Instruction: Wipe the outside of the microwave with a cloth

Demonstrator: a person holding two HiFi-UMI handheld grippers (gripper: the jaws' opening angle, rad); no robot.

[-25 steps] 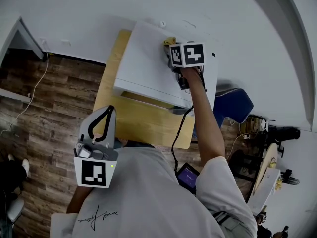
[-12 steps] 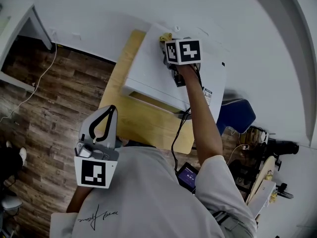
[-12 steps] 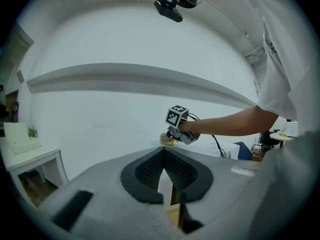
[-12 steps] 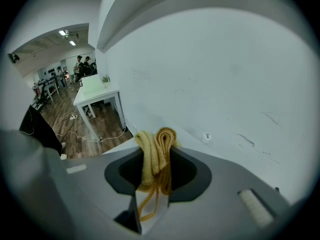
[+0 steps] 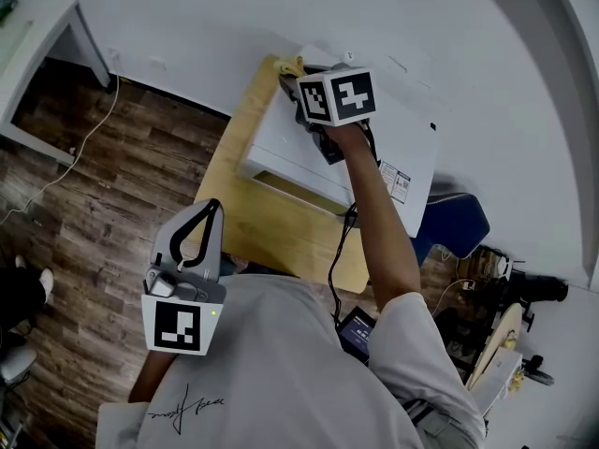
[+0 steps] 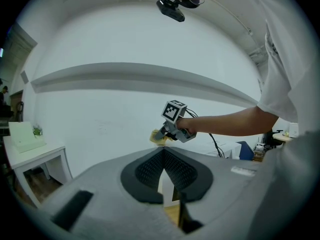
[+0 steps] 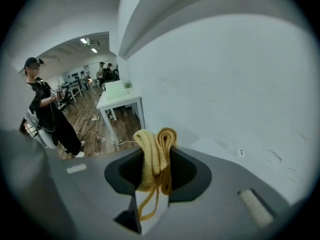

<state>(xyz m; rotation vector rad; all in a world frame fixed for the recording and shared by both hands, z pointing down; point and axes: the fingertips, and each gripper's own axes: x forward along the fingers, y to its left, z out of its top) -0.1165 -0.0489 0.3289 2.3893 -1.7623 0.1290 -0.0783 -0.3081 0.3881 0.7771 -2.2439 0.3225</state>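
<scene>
My right gripper [image 7: 152,194] is clamped on the cloth [image 7: 154,156], with the microwave's [image 5: 295,134] far corner beneath it and my arm stretched forward. My left gripper [image 6: 164,174] is closed on nothing, tucked by my chest.

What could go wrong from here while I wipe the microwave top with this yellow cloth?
1. The cloth in the right gripper is at the back left corner of the microwave, near the wall; a stroke that way may slip off or hit the wall.
2. Only a small bunched fold sticks out of the jaws, so they might scrape the casing.
3. The cable hanging by the front could snag.
</scene>
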